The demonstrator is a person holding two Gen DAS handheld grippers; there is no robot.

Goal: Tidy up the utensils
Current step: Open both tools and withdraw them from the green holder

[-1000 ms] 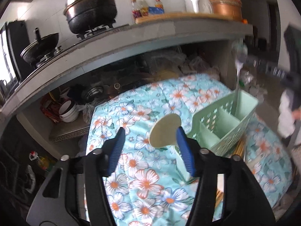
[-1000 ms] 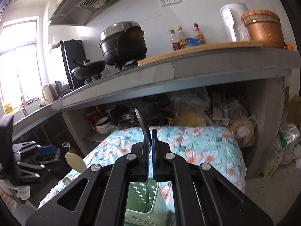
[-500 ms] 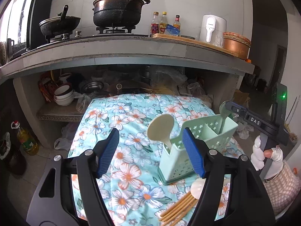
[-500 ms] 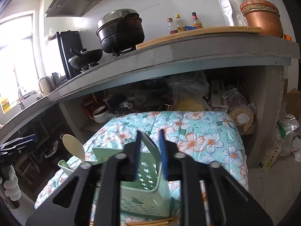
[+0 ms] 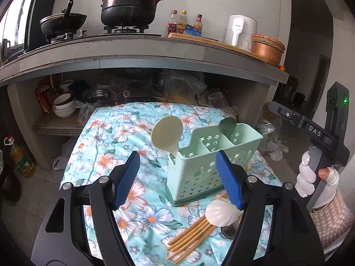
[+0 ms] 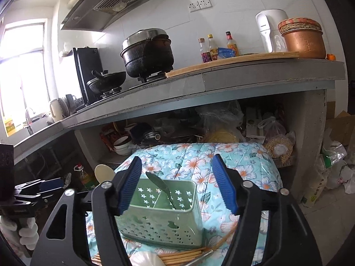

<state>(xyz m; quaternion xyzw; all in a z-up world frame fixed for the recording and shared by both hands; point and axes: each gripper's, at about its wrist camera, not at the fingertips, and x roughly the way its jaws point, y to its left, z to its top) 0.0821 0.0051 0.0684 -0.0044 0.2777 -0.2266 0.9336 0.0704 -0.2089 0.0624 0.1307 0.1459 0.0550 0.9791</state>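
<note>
A mint-green caddy stands on the floral cloth. A cream spoon leans in its left compartment and a metal spoon in its right one. My left gripper is open and empty just before the caddy. In the right wrist view my right gripper hangs above the caddy. Its jaws are opening and touch nothing, and the metal spoon stands free below them. Wooden chopsticks and a white shell-shaped spoon lie in front of the caddy.
A grey counter with a black pot, a wok, bottles and a copper pot overhangs the table's far end. Bowls and bags fill the shelf beneath it. A gloved hand holds the right gripper's handle at the right.
The right gripper was shut on the metal spoon; it has opened, left the spoon in the caddy and drawn back. The left gripper's view rolled level, and its jaws opened a little wider.
</note>
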